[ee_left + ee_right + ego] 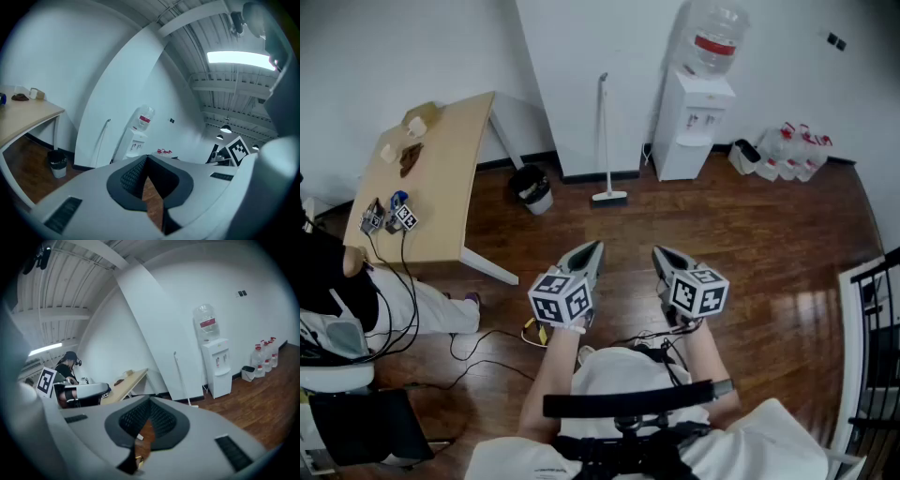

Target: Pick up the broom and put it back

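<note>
A dark wooden floor (769, 244) fills most of the head view. At the left stands a light wooden counter (450, 178) with a few small items and some cables on it. Against the white wall (581, 75) at the back stands a white water dispenser (694, 131). It carries an upturned clear bottle (714, 37) with a red label; how much water is in the bottle cannot be told.

The broom (604, 141) stands upright and leans on the wall, just left of the dispenser, with its head on the floor. It is well apart from both grippers.

The left hand-held gripper (594, 247) and the right hand-held gripper (660, 252) are held side by side in front of the person. Both point toward the broom and slightly downward. In each gripper view the jaws are closed together at the tips and nothing is between them, only floor behind.

Between the counter and the broom stands a small round waste bin (532, 189) lined with a black bag; its content is not clear. To the right of the dispenser is a small white bin (744, 156), and next to it a group of clear water jugs (797, 155) with red caps.
</note>
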Tool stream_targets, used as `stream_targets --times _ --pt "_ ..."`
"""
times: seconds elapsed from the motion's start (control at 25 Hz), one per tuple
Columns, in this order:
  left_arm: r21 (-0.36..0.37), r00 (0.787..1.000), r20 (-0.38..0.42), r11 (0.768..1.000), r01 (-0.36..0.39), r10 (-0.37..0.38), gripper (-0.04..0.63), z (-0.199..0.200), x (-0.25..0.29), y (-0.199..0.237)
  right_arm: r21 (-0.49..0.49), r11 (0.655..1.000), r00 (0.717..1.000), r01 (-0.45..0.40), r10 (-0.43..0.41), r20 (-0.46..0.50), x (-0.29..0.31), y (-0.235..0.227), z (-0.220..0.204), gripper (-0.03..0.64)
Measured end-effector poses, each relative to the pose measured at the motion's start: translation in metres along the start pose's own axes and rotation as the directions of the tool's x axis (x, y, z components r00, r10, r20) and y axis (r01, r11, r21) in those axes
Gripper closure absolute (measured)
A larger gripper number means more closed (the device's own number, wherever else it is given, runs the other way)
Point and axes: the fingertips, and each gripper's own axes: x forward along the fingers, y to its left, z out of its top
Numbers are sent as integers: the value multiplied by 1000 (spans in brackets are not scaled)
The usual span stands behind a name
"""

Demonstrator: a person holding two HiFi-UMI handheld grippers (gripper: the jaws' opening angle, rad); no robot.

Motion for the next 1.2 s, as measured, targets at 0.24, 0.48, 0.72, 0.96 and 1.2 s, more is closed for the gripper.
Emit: stream_targets --times 0.24,0.48,0.72,0.96,1.2 --pt "-7 1000 -2 1000 -21 21 606 0 8 5 12 1000 1000 7 -7 -3 1 -14 -1 606" --pt "-9 998 -19 999 -53 53 606 -6 29 -4 52 999 1000 16 -17 15 -12 -55 2 606" --pt "11 997 22 997 -71 70 606 -4 58 -31 33 999 1000 1 -2 23 -22 -97 8 606" --pt "35 996 22 995 -89 89 606 -9 82 -40 59 998 999 -6 4 31 -23 -130 13 606" --pt "48 996 37 995 -87 85 606 8 113 -29 48 999 999 -15 13 41 -3 -146 32 606"
